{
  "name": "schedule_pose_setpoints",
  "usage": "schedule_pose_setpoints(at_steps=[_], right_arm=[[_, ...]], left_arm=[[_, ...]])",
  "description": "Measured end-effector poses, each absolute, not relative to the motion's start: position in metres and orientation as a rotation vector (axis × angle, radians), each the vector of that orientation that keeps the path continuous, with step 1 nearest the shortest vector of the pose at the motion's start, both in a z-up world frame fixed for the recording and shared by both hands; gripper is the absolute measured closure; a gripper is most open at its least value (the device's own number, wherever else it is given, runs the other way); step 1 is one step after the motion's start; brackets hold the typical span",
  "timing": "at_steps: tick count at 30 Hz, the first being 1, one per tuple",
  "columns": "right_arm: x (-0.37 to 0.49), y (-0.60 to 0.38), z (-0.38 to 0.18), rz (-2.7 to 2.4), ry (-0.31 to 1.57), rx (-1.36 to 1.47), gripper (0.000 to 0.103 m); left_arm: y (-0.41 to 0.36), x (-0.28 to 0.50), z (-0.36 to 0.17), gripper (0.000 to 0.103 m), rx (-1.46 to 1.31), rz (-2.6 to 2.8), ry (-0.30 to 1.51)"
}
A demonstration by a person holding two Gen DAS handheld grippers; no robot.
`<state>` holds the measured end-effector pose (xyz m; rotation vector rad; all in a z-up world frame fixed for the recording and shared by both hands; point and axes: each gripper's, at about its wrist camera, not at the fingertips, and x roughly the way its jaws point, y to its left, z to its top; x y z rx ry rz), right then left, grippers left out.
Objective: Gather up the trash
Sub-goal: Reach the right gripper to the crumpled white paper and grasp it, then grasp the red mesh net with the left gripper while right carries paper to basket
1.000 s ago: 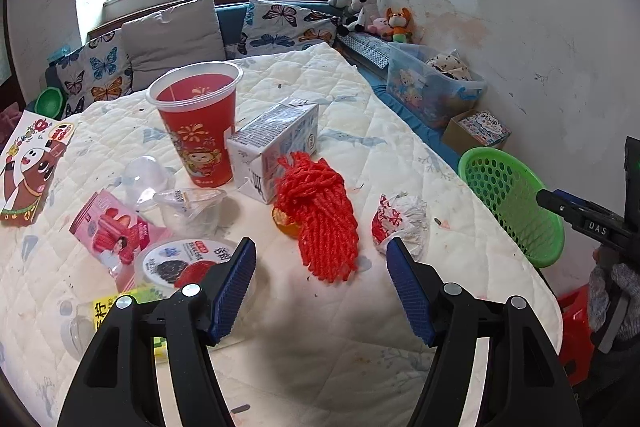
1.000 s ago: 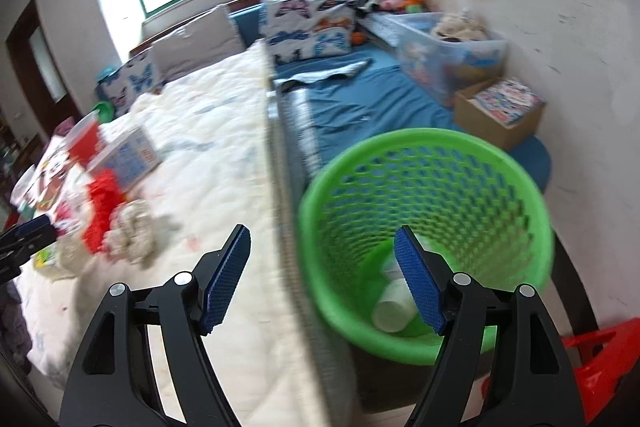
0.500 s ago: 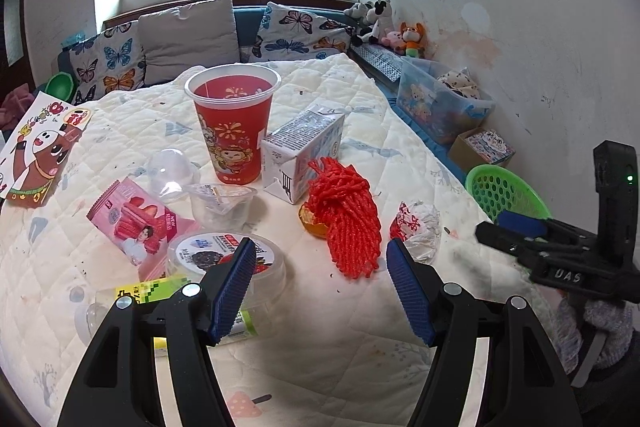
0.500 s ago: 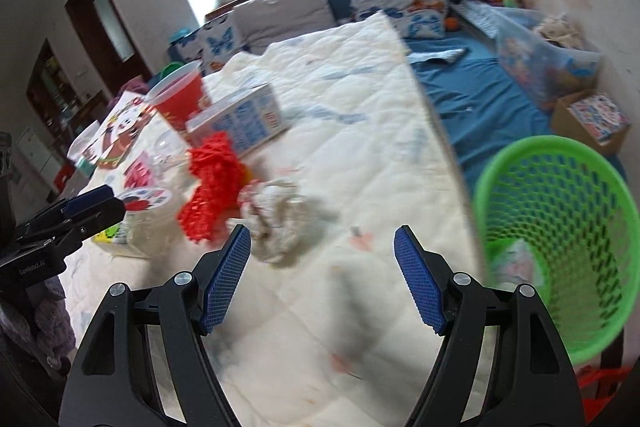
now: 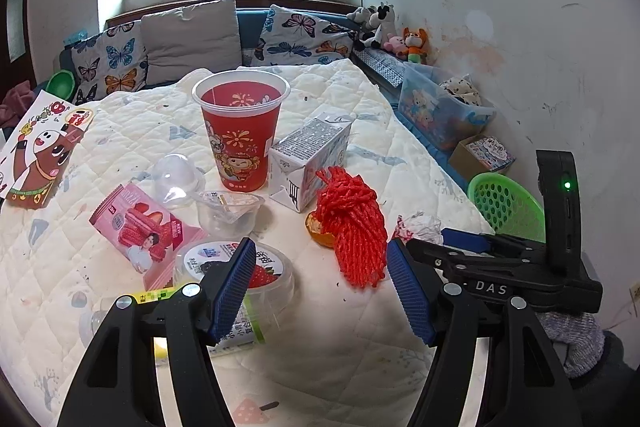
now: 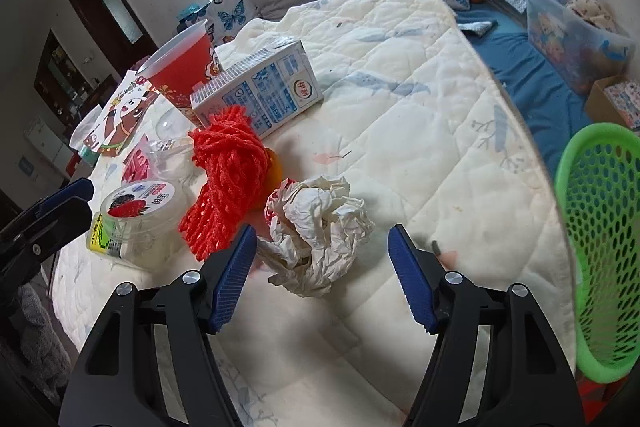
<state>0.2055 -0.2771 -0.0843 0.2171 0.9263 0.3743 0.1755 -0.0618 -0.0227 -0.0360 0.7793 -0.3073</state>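
Observation:
A crumpled white paper ball (image 6: 320, 227) lies on the quilted table, just ahead of my open, empty right gripper (image 6: 322, 275), between its fingertips. It also shows in the left wrist view (image 5: 418, 227), partly behind the right gripper's body (image 5: 500, 267). A red foam net (image 6: 224, 183) (image 5: 354, 227) lies left of it over an orange peel (image 5: 318, 233). My left gripper (image 5: 320, 287) is open and empty, hovering near the table's front. The green mesh bin (image 6: 596, 251) (image 5: 504, 203) stands off the table's right edge.
On the table are a red cup (image 5: 240, 131), a milk carton (image 5: 308, 155), a clear cup (image 5: 226, 211), a pink snack pack (image 5: 140, 227), a lidded tub (image 5: 236, 267) and a green-labelled bottle (image 5: 168, 319). A sofa with cushions (image 5: 192, 35) is behind.
My right gripper has swung left from over the green bin to the table, closing on the paper ball. My left gripper has pulled back slightly. Both stay open.

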Motion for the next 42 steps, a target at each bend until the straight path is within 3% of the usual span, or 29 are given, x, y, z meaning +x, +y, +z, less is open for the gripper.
schedule_pose_setpoints(at_steps=[7,10,29,37,42], right_arm=[[0.195,-0.277,-0.079,0.385,0.901,0.198,0.051],[0.186,-0.285,-0.073,0.364,0.874,0.192,0.052],[0.142,-0.369,-0.05,0.189,0.792,0.246,0.052],[0.131,-0.393,-0.053,0.133,0.783,0.28,0.051],[0.125,-0.402,-0.05,0.114,0.772,0.292,0.051]], left_arm=[[-0.075,0.187,-0.026,0.044,-0.028,-0.33,0.795],[-0.083,0.193,-0.028,0.047,-0.02,-0.35,0.803],[-0.131,0.244,-0.066,0.047,0.056,-0.313,0.911],[-0.125,0.246,-0.069,0.078,0.02,-0.322,0.93],[-0.117,0.237,-0.06,0.084,0.004,-0.327,0.902]])
